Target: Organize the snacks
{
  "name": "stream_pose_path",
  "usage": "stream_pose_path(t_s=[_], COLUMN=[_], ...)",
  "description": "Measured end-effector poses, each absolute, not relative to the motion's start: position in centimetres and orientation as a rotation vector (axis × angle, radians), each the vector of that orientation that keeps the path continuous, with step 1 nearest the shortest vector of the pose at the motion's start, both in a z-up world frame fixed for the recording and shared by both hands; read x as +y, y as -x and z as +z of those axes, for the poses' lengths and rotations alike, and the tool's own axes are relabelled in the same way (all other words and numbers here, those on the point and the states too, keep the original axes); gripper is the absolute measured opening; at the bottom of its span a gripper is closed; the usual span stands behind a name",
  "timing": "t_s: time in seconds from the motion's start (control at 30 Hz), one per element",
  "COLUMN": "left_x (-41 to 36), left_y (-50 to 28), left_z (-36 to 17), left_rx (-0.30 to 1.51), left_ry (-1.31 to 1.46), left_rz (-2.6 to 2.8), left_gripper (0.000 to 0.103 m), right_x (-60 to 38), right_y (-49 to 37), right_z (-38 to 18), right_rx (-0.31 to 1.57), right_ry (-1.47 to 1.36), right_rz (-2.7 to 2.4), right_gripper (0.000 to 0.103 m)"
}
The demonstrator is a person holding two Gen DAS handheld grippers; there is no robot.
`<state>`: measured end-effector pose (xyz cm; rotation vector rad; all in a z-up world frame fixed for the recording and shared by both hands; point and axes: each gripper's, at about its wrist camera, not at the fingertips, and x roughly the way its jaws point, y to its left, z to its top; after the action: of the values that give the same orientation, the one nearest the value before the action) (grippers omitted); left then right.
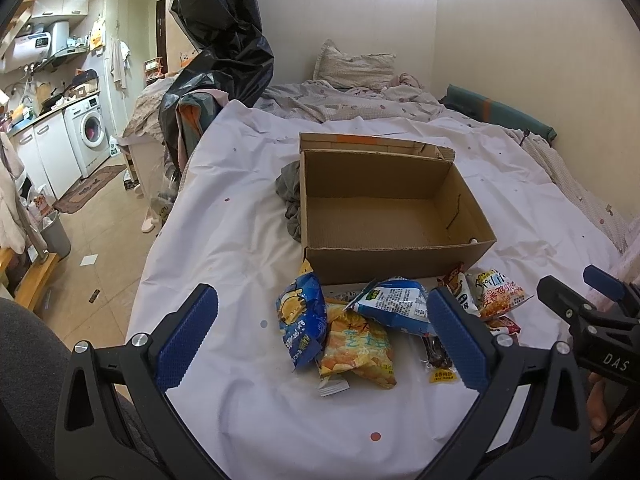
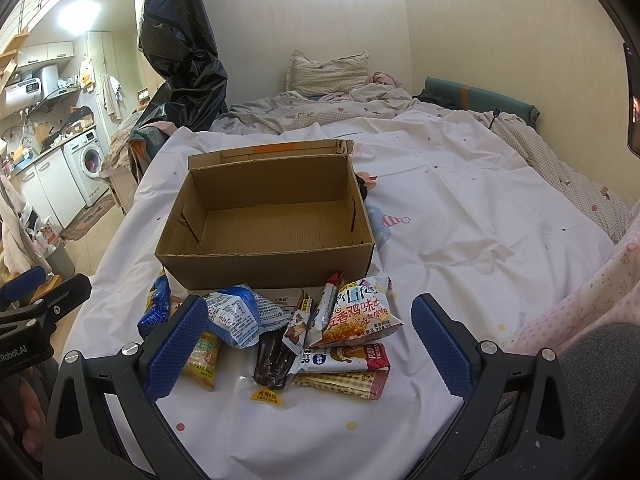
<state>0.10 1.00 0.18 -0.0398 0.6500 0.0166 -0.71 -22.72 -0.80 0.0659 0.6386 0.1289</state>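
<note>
An empty cardboard box (image 1: 384, 208) (image 2: 272, 216) stands open on the white bedsheet. Just in front of it lies a heap of snack packets: a dark blue bag (image 1: 300, 320), a yellow chip bag (image 1: 356, 348) (image 2: 202, 354), a light blue bag (image 1: 394, 304) (image 2: 240, 314), an orange-and-white noodle snack (image 1: 498, 292) (image 2: 362, 310), a dark sausage pack (image 2: 274, 356) and a red-ended bar (image 2: 344, 358). My left gripper (image 1: 320, 336) is open, hovering before the left of the heap. My right gripper (image 2: 310, 340) is open too, before the right of the heap. Neither holds anything.
Grey cloth (image 1: 292, 196) lies bunched against the box's left side. A black plastic bag (image 1: 224, 40) hangs at the bed's far left corner. Pillow (image 2: 328, 72) and rumpled quilt lie behind the box. The bed edge drops to a tiled floor (image 1: 108, 240) on the left.
</note>
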Motion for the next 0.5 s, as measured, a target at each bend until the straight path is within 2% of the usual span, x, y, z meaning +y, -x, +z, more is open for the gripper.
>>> stream_pose_path(t_s=[0.5], left_x=[0.84], left_y=[-0.16], left_z=[0.31], left_rx=[0.654], left_ry=[0.037], left_rz=[0.016], left_gripper=[0.103], right_x=[-22.62], right_y=[0.7], right_z=[-0.79], right_rx=[0.64], right_ry=[-0.065], right_rz=[0.129], right_gripper=[0.103])
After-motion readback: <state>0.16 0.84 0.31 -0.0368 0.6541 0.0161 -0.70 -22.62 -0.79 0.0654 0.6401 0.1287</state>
